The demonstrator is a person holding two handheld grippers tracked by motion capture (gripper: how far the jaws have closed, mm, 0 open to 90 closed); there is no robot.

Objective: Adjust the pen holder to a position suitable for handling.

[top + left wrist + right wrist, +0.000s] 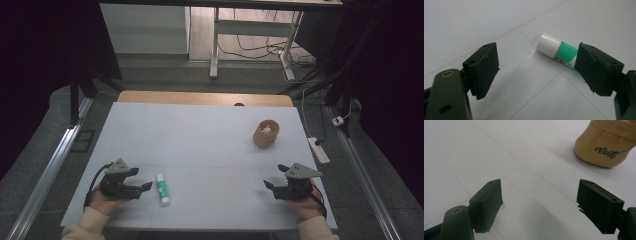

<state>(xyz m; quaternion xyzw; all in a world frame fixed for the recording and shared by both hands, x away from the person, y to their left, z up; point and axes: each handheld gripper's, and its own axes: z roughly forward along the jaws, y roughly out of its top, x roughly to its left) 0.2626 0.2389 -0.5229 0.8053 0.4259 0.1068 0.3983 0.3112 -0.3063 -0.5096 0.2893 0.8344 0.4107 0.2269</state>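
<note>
Glue stick (162,189), white with a green band, lies flat on the white table (200,135) near the front edge, just to the right of my left gripper (142,180). From the high view I see both hands low at the table's near side, the right gripper (274,176) well apart from the stick, and a small tan pouch (265,133) standing farther back on the right. My left gripper view brings the stick close: its white end and green label with a red mark (556,48) show plainly, while its other end passes behind the right-hand jaw, and I cannot tell whether the two touch. Those jaws stand wide apart, gripping nothing, with bare table between them; the stick lies off to one side of the gap, angled across it. My right gripper view shows the pouch (606,145) with dark script lettering on its side, ahead and to the right, and my right jaws spread equally wide over bare table, touching nothing.
</note>
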